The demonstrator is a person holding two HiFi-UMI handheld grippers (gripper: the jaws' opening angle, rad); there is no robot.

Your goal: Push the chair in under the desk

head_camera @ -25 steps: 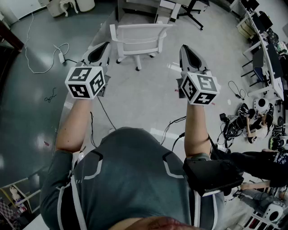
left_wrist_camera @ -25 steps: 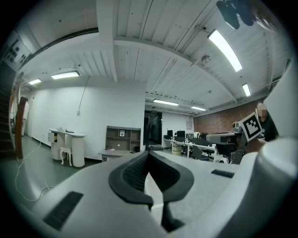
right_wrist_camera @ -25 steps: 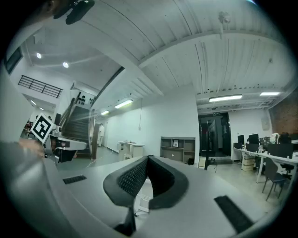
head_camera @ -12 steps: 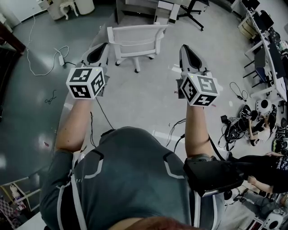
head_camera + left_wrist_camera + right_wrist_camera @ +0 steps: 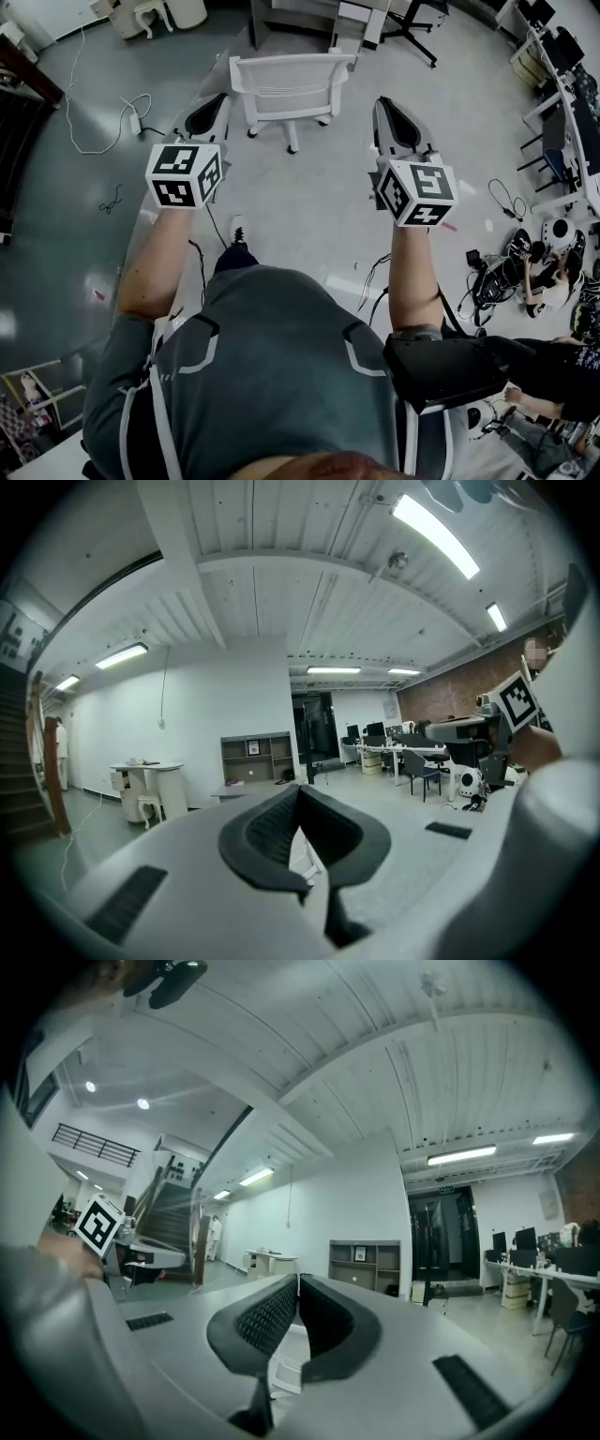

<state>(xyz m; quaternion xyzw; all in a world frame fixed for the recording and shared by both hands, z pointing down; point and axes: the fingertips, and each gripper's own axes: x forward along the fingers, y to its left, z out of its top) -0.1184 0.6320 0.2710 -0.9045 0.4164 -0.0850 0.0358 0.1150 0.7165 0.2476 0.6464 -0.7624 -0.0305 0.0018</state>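
The white mesh-backed chair stands on the grey floor ahead of me, its back towards me and its wheeled base below. Beyond it, at the top edge, is the grey desk. My left gripper is held out in the air to the chair's left, jaws shut and empty. My right gripper hovers to the chair's right, also shut on nothing. Neither touches the chair. Both gripper views show their black pads pressed together, left gripper, right gripper, with a bit of the white chair below them.
A white cable with a power strip lies on the floor at the left. Tangled cables and gear lie at the right, near desks and chairs. A black chair base stands at the top right. My shoe shows on the floor.
I have stepped forward: a shoe now shows below the left gripper, and the chair sits a little lower in the head view. Both grippers stay shut and level.
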